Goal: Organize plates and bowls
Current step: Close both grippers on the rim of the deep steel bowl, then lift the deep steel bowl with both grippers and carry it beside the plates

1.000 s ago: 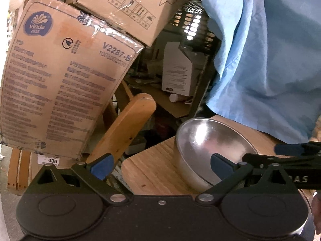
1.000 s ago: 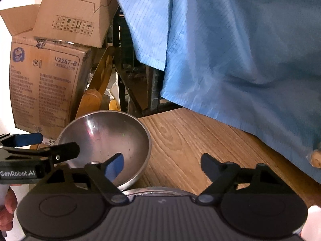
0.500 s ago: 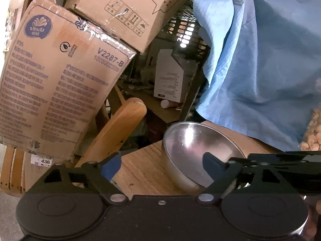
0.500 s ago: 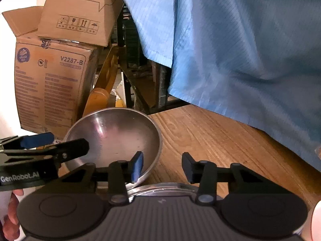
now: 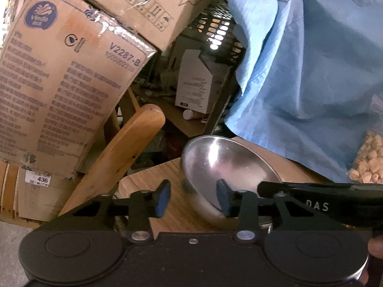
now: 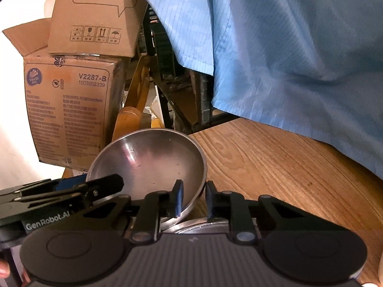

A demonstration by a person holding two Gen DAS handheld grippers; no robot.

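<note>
A steel bowl (image 5: 229, 167) (image 6: 148, 160) rests at the near left corner of the wooden table (image 6: 275, 162), partly on a steel plate (image 6: 205, 224). My left gripper (image 5: 192, 199) straddles the bowl's left rim, one pad inside and one outside. Its jaws are closing, with a gap still showing at the outer pad. My right gripper (image 6: 194, 198) straddles the right rim in the same way. Its jaws are closing too and stand narrow, with the thin wall between them and the pads not seen to press on it.
Stacked cardboard boxes (image 5: 67, 83) (image 6: 71, 105) and a wooden chair back (image 5: 124, 157) stand beyond the table's left edge. A blue cloth (image 6: 287, 47) hangs over the far side. A bag of pale nuggets (image 5: 368, 162) lies at the right.
Both grippers' jaws have narrowed from wide apart to close around the bowl's opposite rims. Neither hand has shifted noticeably.
</note>
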